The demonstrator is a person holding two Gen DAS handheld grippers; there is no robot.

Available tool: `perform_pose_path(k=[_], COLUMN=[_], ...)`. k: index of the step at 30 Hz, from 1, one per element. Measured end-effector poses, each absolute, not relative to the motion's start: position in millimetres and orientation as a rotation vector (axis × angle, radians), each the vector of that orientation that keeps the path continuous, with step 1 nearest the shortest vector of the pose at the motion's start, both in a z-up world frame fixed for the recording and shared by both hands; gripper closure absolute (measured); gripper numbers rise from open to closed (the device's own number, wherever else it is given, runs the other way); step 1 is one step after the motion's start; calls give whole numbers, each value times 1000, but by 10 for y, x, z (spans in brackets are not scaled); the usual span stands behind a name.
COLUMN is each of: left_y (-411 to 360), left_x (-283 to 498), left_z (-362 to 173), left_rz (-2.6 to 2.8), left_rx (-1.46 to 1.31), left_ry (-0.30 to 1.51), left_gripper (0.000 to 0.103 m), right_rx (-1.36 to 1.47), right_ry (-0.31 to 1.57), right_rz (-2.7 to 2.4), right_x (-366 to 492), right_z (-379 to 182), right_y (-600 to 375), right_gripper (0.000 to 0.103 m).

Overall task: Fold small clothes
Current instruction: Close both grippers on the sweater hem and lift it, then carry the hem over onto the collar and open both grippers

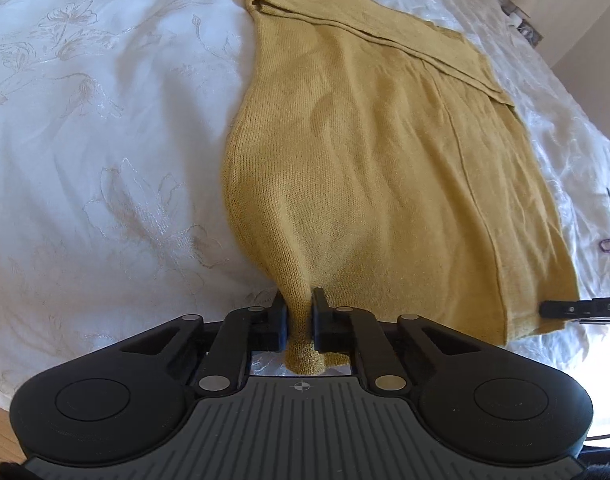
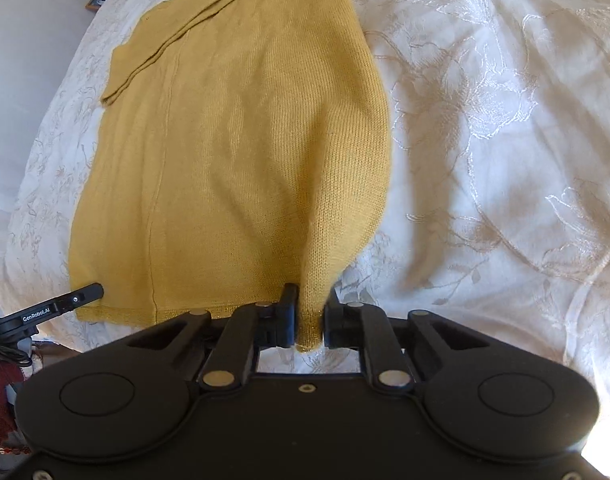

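You have the bed (image 1: 85,140), under its white embroidered cover, filling both views, and the mustard knit sweater (image 1: 385,160) lies spread on it through the middle of each frame, running from the lower centre up to the top edge. I judge the fold partly done: a sleeve or side panel already lies crossed over the body, showing as a diagonal band at the upper right of the left wrist view and the upper left of the right wrist view. What looks left is the lengthwise fold, bringing the hem up toward the far end, and then any tidying.

Your left hand-held gripper (image 1: 301,320) sits at the lower centre of its view, low over the bed, its jaws pressed on one hem corner so the knit bunches into a ridge between them. Your right hand-held gripper (image 2: 309,316) does the same at the other hem corner, also lower centre in its view, pinching a narrow peak of fabric. Each shows as a black fingertip at the hem's far end in the other camera, so you hold the hem at both ends, the two well apart.
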State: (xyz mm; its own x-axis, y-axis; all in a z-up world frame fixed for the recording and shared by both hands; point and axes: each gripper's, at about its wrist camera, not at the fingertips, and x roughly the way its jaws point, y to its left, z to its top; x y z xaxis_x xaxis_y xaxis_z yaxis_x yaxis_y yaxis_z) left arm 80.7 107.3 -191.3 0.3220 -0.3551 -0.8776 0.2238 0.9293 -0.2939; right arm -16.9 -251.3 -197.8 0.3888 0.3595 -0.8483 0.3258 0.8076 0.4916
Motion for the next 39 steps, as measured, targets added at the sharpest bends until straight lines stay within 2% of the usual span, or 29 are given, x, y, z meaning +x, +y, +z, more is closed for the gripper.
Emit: perform_pose_path(k=[11,22,31,39], left_y=[1212,957,673,596], left_x=[957,1798,2629,3220], left_z=[-1325,-790,-665,-900], left_rz=[-360,-329,-302,-280], left_rx=[-272,-325,-303,-306], left_ry=[1029,861,799,851], left_gripper=[95,95,95,95], right_rx=[691,663,658,666], right_ry=[965,795,740,802], right_rz=[66,119,124,82], right_x=[-176,649,1620,2292], right_z=[-1343,-905,-875,-1139], right_y=[-2688,-3057,-3494,-3632], right_gripper=[86,87,87,87])
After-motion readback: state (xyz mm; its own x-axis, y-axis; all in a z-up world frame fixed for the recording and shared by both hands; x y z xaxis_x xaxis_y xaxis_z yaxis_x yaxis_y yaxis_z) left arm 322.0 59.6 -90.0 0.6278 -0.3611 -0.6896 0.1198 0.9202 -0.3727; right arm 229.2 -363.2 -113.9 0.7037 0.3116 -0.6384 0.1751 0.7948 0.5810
